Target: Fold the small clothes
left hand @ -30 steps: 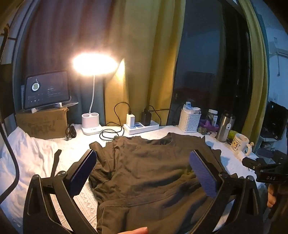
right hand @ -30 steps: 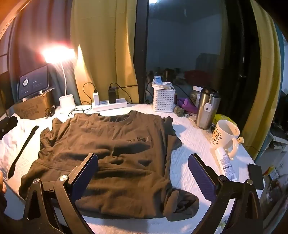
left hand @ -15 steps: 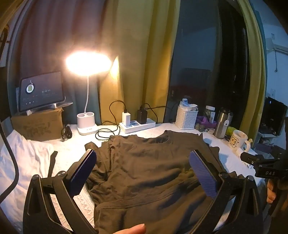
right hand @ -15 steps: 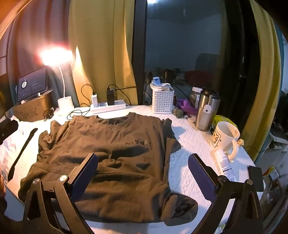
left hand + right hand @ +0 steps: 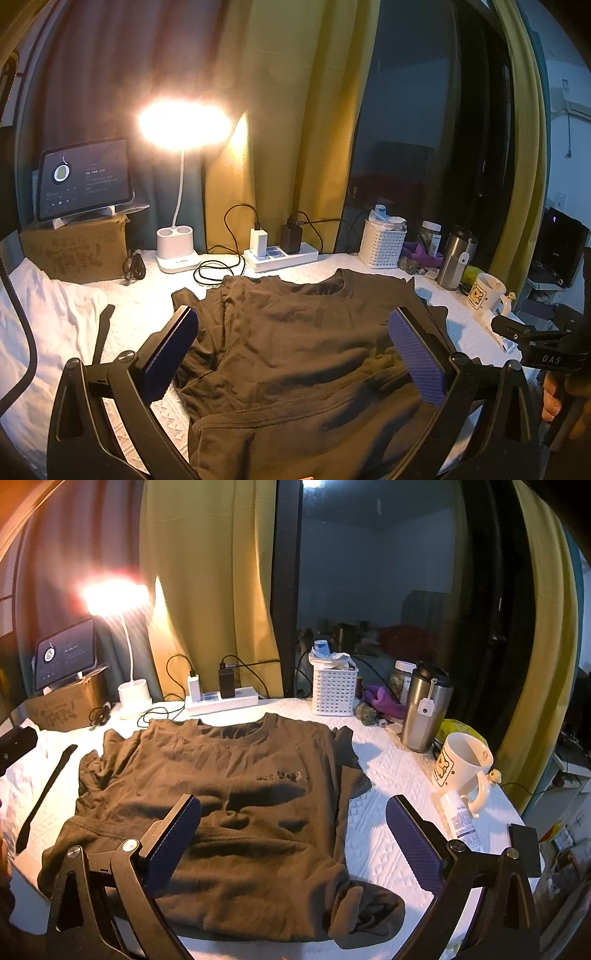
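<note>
Brown cotton t-shirt (image 5: 229, 801) lies spread front-up on the white textured table cover (image 5: 384, 834), neckline toward the window, faint print on the chest, fabric wrinkled across the middle. One sleeve is tucked and bunched at the near right corner; the other sleeve crumples at the far left edge. Left gripper (image 5: 295, 363) hovers over the shirt's lower half, blue-padded fingers (image 5: 168, 354) spread wide, nothing between them. Right gripper (image 5: 293, 843) hangs above the shirt's right hem, fingers likewise wide apart and empty, one over cloth, the other over bare cover. Beside the shirt on the left: a white crumpled garment (image 5: 44, 325) and a black flat strap (image 5: 46, 794). Behind the collar: a white power strip (image 5: 221, 701) with two chargers plugged in, and a lit white desk lamp (image 5: 181, 192). A dark tablet (image 5: 83, 177) stands on a cardboard box (image 5: 74, 251) at far left. To the right: a white plastic lattice basket (image 5: 334, 690), a steel travel tumbler (image 5: 424, 712), a white cartoon mug (image 5: 461, 771) and a small white tube (image 5: 460, 819) just beside it. Yellow curtains (image 5: 207, 590) frame the dark window.
</note>
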The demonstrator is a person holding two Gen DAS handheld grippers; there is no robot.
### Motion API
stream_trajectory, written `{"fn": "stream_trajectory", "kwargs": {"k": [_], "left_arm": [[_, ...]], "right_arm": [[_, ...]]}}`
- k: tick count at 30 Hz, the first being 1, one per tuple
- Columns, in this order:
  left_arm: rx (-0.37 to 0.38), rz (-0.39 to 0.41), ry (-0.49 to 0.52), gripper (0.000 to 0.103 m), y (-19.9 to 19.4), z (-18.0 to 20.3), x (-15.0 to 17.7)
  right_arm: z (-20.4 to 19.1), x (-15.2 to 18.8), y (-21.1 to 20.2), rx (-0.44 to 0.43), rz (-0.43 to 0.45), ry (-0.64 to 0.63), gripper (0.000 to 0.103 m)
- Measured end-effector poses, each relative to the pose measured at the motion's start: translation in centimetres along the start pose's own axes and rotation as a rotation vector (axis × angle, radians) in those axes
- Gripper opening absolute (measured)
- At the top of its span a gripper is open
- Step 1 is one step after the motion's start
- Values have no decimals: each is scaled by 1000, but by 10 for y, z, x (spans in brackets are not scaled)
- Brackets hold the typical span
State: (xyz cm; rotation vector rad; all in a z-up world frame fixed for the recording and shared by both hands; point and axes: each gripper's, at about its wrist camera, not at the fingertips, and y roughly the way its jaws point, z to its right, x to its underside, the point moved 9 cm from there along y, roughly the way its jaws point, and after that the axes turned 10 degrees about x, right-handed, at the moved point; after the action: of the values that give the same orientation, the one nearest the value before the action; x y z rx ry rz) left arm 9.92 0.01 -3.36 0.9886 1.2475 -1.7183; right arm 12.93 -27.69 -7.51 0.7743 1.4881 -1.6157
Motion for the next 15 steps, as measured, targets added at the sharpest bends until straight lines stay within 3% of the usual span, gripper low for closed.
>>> {"fn": "stream_trajectory", "kwargs": {"k": [15], "left_arm": [[1, -2, 14, 102, 3, 6, -3]], "right_arm": [[4, -2, 1, 2, 3, 2, 101]]}}
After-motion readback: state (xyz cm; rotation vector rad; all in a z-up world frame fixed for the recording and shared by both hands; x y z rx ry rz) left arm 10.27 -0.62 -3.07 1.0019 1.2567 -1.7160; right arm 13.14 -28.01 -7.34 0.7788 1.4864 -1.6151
